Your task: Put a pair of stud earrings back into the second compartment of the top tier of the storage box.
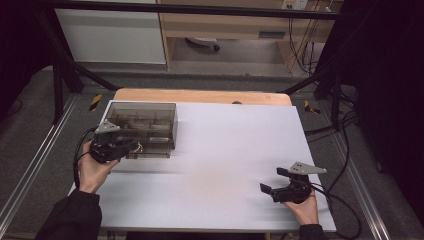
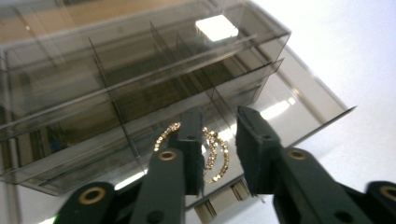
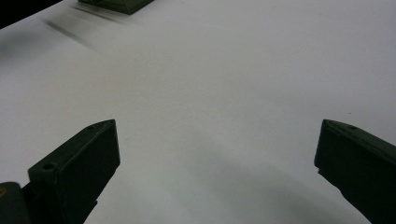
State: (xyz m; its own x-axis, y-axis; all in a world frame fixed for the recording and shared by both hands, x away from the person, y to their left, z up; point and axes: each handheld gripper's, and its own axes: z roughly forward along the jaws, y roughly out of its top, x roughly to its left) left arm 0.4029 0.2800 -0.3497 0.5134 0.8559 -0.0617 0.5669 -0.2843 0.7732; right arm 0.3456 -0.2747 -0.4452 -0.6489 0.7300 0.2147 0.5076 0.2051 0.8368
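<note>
On the white table [image 1: 215, 165], seen from the high view, a smoky clear plastic drawer organiser [image 1: 142, 127] stands at the far left, one low drawer pulled out toward the person. The left gripper [image 1: 131, 147] sits against that drawer's front, held by the left hand [image 1: 92, 167]. The right gripper [image 1: 272, 182] rests well apart at the near right of the table, its jaws spread wide with nothing between them.

Along the left gripper view, the two black jaws stand a little apart over the open drawer [image 2: 261, 112], not closed on anything. A gold rhinestone hoop earring [image 2: 215, 156] lies in the drawer's front compartment, partly behind the left jaw; whether the jaw touches it cannot be told.

Across the right gripper view, both jaws are splayed over bare white tabletop [image 3: 210, 93], and a corner of the organiser [image 3: 116, 4] shows at the top edge.
</note>
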